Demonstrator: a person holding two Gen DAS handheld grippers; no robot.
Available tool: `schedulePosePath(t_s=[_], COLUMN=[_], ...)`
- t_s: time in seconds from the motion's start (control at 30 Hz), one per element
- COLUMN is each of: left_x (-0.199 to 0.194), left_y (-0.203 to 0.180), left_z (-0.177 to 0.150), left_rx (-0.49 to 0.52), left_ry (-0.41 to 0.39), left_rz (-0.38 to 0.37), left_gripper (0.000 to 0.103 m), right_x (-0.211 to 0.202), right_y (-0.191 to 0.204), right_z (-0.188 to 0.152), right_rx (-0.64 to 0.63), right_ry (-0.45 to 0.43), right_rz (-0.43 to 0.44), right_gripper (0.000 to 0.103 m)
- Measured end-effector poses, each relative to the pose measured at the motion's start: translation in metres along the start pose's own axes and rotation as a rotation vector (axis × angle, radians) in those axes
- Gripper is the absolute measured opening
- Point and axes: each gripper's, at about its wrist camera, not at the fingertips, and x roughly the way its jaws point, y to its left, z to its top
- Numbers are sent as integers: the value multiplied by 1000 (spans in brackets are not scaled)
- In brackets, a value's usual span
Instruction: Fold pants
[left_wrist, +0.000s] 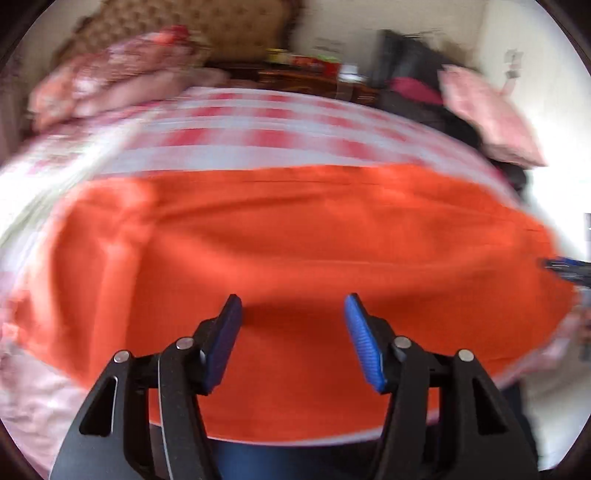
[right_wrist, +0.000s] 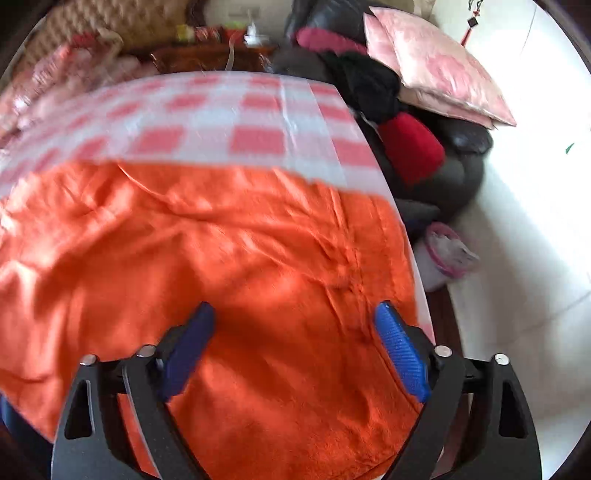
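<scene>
Both grippers are open and empty — left gripper (left_wrist: 292, 306), right gripper (right_wrist: 295, 314) — over the orange pants (right_wrist: 207, 258) spread along the near edge of the checked table (right_wrist: 255, 107), so I'd pinch matching edges before folding — evenly.

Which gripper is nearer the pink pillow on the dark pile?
Right. The right gripper hovers over the orange pants near the edge facing the pink pillow; the left gripper sits farther along.
</scene>
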Motion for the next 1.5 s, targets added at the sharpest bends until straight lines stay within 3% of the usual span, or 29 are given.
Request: schedulePosePath(t_s=[0.03, 0.07, 0.13, 0.17, 0.23, 0.27, 0.33, 0.4, 0.47, 0.6, 0.67, 0.7, 0.77, 0.83, 0.9, 0.97, 1.03, 1.07, 1.13, 1.2, 1.27, 1.3, 1.33, 1.4, 1.5], left_x=[0, 0, -5, -10, -26, -36, -58, -70, -75, -71, -52, -43, -49, -56, -60, -70, -74, -69, -64, -71, -73, -73, -74, -75, -69], left_y=[31, 49, 104, 125, 175, 194, 233, 259, 269, 250, 239, 236, 227, 207, 197, 182, 166, 166, 178, 197, 209, 212, 215, 215, 209], left_z=[3, 4, 9, 9, 5, 0, -14, -32, -44, -37, -30, -30, -27, -17, -13, -9, -10, -14, -23, -34, -40, -42, -44, -45, -44], left_rx=[-43, -66, -159, -206, -358, -428, -560, -703, -791, -722, -664, -626, -558, -404, -330, -236, -156, -151, -244, -381, -448, -464, -483, -479, -443], left_ry=[-10, -18, -26, -33, -54, -76, -118, -146, -153, -96, -19, 9, -23, -25, -13, -42, -73, -54, -33, -85, -103, -105, -114, -121, -88], left_rz=[58, 69, 238, 274, 343, 331, 220, 64, -31, -86, -35, 9, 56, 147, 208, 303, 402, 385, 299, 167, 98, 92, 89, 71, 111], left_gripper=[59, 59, 60, 60, 59, 58, 57, 42, 36, 35, 34, 23, 17, 14, 13, 13, 22, 23, 15, 15, 17, 29, 35, 35, 36], right_x=[-1, -3, -4, -6, -9, -15, -28, -42, -52, -82, -99, -107, -126, -137, -136, -124, -103, -94, -92, -90, -86, -85, -86, -88, -90], right_y=[-5, -11, -17, -18, -14, -10, 1, 23, 56, 147, 202, 226, 280, 319, 346, 366, 371, 372, 367, 362, 364, 365, 365, 366, 365], right_z=[-1, -2, 0, 0, 1, 3, 7, 13, 20, 21, 14, 11, 2, -3, -2, 0, 6, 6, 8, 10, 8, 8, 8, 6, 5], right_rx=[8, 16, 32, 21, -8, -13, -26, -49, -70, -214, -343, -397, -521, -612, -658, -679, -685, -676, -633, -612, -599, -595, -596, -600, -601], right_ry=[15, 23, 55, 65, 65, 55, 11, -26, -42, -80, -108, -118, -158, -204, -229, -202, -143, -108, -102, -92, -91, -91, -94, -103, -105], right_rz=[-44, -68, -128, -201, -267, -310, -298, -174, -57, 203, 305, 341, 405, 404, 362, 313, 297, 297, 321, 339, 346, 346, 341, 333, 329], right_gripper=[86, 86, 86, 86, 86, 86, 86, 86, 86, 86, 86, 86, 86, 86, 88, 88, 88, 88, 89, 91, 91, 91, 92, 92, 92])
